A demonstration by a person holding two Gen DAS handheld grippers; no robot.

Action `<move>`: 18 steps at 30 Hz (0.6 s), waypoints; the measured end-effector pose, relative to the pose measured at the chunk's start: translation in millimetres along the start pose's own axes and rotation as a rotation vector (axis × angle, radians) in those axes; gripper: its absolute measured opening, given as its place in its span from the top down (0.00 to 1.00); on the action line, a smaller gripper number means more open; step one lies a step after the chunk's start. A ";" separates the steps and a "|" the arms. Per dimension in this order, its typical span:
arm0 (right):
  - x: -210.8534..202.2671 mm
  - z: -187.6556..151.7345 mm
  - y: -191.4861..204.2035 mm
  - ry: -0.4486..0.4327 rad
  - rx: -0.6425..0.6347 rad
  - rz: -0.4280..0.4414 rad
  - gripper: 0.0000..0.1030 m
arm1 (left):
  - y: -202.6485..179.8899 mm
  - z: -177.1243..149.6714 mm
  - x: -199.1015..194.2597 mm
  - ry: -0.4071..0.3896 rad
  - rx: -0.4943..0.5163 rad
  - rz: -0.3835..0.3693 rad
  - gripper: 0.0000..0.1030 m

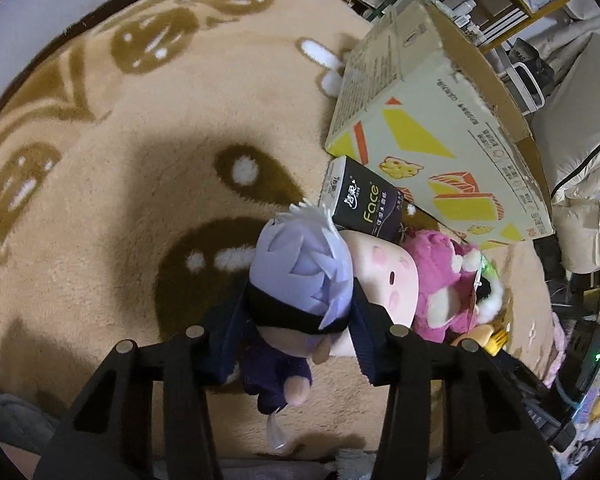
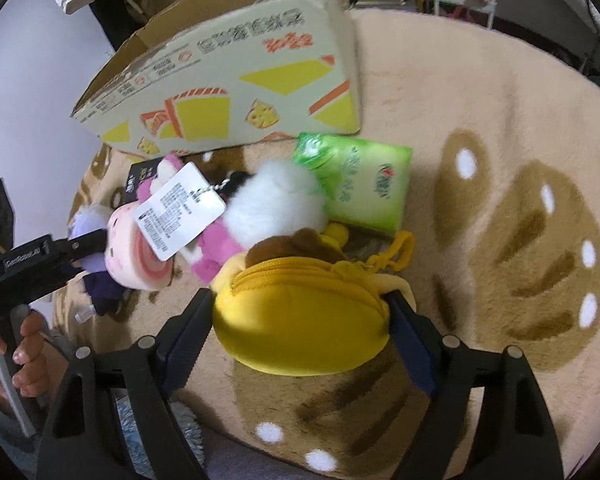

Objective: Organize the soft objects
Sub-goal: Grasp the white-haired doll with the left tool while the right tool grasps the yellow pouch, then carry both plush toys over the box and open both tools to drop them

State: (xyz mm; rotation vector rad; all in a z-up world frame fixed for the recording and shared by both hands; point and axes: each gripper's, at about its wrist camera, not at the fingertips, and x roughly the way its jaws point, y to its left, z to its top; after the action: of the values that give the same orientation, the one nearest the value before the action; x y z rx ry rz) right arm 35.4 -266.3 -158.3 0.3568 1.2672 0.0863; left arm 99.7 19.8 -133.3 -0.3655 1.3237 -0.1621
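Observation:
My left gripper [image 1: 298,320] is shut on a plush doll with pale lilac hair, a black blindfold and dark purple clothes [image 1: 300,276], held just over the beige rug. Behind it lie a peach round-faced plush [image 1: 384,272] and a pink plush [image 1: 440,280]. My right gripper [image 2: 300,312] is shut on a yellow plush zip pouch [image 2: 300,320]. Beyond it sit a white fluffy plush [image 2: 276,204], the pink plush with a white tag [image 2: 180,216], and the lilac-haired doll [image 2: 88,216] held by the other gripper.
A large open cardboard box [image 1: 440,120] with yellow and orange print lies on its side on the rug, also in the right wrist view [image 2: 236,92]. A black tissue pack [image 1: 364,204] and a green tissue pack [image 2: 364,184] lie by it. Shelves and clutter stand behind.

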 end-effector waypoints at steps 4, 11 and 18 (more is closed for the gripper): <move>-15.7 2.0 -6.5 -0.043 0.022 -0.020 0.14 | -7.4 -6.1 -16.3 -0.068 0.055 0.060 0.56; -58.0 4.9 -1.5 -0.258 -0.015 -0.068 0.15 | -13.4 -19.0 -60.5 -0.257 0.091 0.056 0.55; -96.1 7.9 10.7 -0.437 -0.064 -0.077 0.15 | -18.7 -35.6 -114.2 -0.527 0.137 0.069 0.55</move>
State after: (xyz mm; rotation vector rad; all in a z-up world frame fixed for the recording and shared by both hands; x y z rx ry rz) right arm 15.1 -282.8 -64.9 0.2531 0.8421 -0.0172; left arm 39.2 33.0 -29.2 -0.2233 0.7988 -0.0888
